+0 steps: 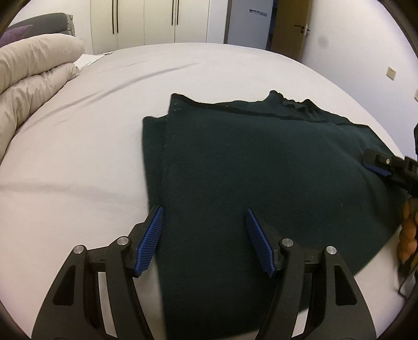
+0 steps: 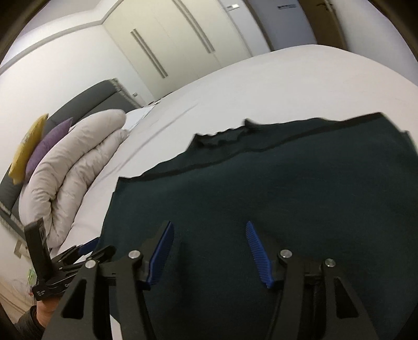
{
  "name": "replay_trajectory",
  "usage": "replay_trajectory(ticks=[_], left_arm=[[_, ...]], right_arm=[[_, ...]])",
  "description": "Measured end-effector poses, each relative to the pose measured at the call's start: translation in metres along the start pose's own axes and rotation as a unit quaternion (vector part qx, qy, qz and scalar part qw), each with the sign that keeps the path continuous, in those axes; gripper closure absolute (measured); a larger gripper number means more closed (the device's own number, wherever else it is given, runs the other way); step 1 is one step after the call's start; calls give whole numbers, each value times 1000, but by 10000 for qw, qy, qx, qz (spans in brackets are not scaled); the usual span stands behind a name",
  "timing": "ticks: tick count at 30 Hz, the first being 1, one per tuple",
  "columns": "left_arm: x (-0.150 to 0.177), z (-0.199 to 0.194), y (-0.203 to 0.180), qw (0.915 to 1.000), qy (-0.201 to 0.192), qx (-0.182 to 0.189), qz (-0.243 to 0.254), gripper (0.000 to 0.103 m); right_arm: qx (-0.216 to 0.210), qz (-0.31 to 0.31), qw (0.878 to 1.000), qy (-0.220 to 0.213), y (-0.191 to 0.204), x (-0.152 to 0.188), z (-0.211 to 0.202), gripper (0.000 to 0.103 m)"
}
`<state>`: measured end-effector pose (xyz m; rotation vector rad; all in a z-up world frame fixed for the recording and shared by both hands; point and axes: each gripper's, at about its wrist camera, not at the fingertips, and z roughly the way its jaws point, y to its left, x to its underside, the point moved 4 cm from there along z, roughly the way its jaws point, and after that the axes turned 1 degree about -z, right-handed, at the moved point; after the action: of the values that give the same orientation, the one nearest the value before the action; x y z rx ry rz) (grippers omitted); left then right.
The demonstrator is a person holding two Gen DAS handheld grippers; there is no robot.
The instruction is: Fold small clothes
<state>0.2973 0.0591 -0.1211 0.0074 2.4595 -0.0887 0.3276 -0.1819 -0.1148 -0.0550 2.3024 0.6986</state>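
Observation:
A dark green knitted garment [image 1: 261, 162] [image 2: 261, 188] lies flat and partly folded on the white bed sheet [image 1: 78, 157], its collar at the far edge. My left gripper [image 1: 204, 210] hovers open over the garment's near left edge; its left finger sits at the cloth's border and no cloth is pinched between the blue pads. My right gripper [image 2: 209, 223] is open above the middle of the garment with nothing pressed between its pads. One finger of the right gripper [image 1: 378, 163] shows at the garment's right side in the left wrist view. The left gripper [image 2: 86, 247] appears at the lower left of the right wrist view.
A folded beige duvet [image 1: 34, 75] [image 2: 78, 170] lies at the bed's left end, with a purple pillow [image 2: 47, 149] and a yellow pillow [image 2: 28, 146] against a grey headboard [image 2: 96, 99]. White wardrobes [image 1: 146, 21] and a door [image 1: 292, 26] stand beyond the bed.

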Motion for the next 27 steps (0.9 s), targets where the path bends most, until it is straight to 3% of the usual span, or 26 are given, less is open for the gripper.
replay_trajectory(ticks=[2, 4, 5, 10, 14, 17, 19, 21, 24, 27], left_arm=[[6, -18, 20, 9990, -74, -186, -390, 39], [14, -31, 44, 9931, -172, 282, -1127, 38], [22, -36, 59, 9856, -157, 504, -1606, 35], [28, -39, 76, 9686, -60, 1126, -2215, 26], [24, -31, 85, 9392, 196, 1976, -2800, 21], [29, -30, 95, 9200, 196, 2191, -3244, 20], [32, -30, 99, 9118, 174, 2302, -3397, 20], [30, -26, 102, 9128, 300, 2322, -3347, 20], [13, -12, 104, 9237, 547, 2383, -2951, 20], [-4, 6, 110, 9159, 760, 2636, -2929, 20]], right_arm=[[170, 119, 9998, -70, -8, 1, -14, 47], [145, 265, 9989, -358, -7, 3, -37, 43], [25, 329, 9984, -460, -7, 4, -46, 42], [-397, 512, 9964, -547, 9, 3, -49, 41], [-523, 522, 9966, -374, 19, 7, -36, 41], [-631, 562, 9959, -309, 25, 10, -31, 41], [-660, 529, 9961, -248, 30, 14, -28, 41], [-676, 506, 9963, -169, 34, 17, -24, 41], [-725, 528, 9960, -31, 37, 20, -19, 41], [-735, 486, 9961, 69, 40, 21, -16, 41]])
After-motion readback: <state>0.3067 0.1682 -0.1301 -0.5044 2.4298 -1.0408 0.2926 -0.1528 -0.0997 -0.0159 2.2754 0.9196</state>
